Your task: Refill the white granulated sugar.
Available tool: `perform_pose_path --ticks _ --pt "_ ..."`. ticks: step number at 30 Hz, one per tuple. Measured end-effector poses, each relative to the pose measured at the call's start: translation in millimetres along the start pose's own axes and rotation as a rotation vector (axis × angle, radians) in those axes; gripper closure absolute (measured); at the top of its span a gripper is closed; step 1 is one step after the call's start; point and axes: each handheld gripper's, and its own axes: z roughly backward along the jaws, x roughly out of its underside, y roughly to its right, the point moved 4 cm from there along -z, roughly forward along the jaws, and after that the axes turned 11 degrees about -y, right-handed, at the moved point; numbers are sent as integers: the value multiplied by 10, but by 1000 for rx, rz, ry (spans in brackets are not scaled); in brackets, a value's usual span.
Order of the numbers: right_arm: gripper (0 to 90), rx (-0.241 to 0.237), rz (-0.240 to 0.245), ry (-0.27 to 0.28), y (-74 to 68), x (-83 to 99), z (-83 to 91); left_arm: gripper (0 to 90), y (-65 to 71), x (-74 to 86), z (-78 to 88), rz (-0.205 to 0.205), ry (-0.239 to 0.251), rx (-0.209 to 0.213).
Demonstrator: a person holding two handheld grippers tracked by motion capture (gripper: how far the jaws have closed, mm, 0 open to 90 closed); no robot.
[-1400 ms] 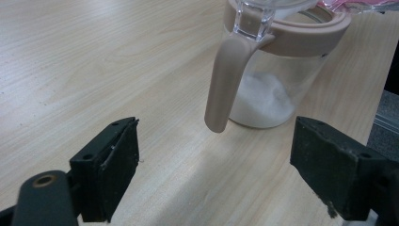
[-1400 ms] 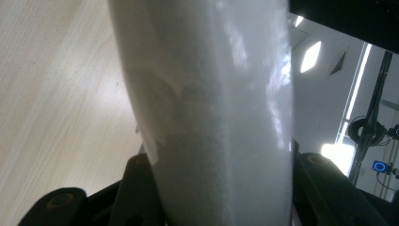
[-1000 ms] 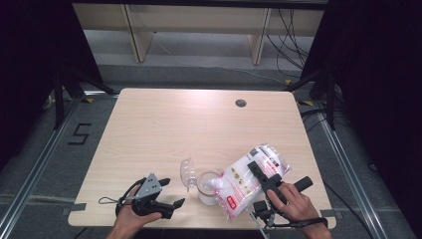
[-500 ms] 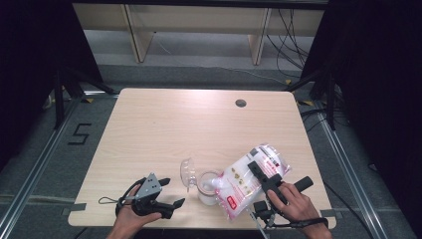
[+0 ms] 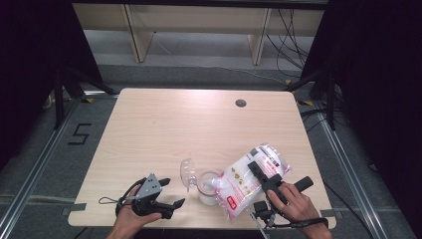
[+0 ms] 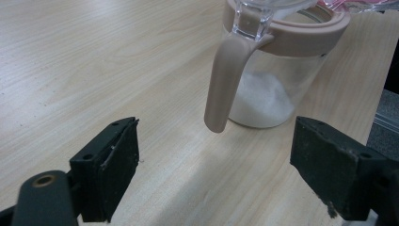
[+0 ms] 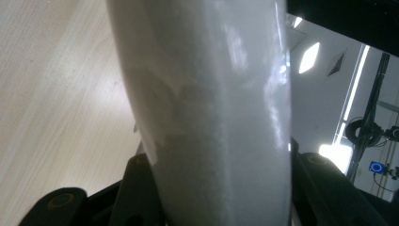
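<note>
High view first: your right gripper has its jaws closed partway around a clear plastic bag of white granules with red print, and the bag is tilted with its lower end over the mouth of a clear jar with a pale pink rim and handle. The jar stands upright on the light wooden tabletop, near the front edge and between your two hands. Its clear hinged lid is flipped open to the left side of the jar. Your left gripper rests low on the tabletop just left of the jar, apart from it, with its jaws spread wide and nothing between them.

From the left gripper view, the jar holds a shallow layer of white granules at the bottom, and its pink handle hangs down toward the camera.

From the right gripper view, the bag stands close between the two black jaws; both pads seem to press on its sides, though the close-up is blurry.
</note>
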Motion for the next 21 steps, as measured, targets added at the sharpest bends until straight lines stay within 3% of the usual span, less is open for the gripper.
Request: perform_pose_path --ticks 14,16,18,19,21 --pt "602 2 -5 9 -6 -12 -4 156 -4 1 -3 6 4 -7" --pt "602 1 -4 8 -6 -11 -2 156 -29 -2 2 -21 5 -8" --pt "603 12 -5 6 1 -7 3 156 -26 -3 -1 -14 9 -3" --pt "603 14 -1 6 5 -5 3 156 -8 4 -7 19 10 -3" --pt "603 10 3 4 5 -2 5 156 -12 3 -11 16 10 5"
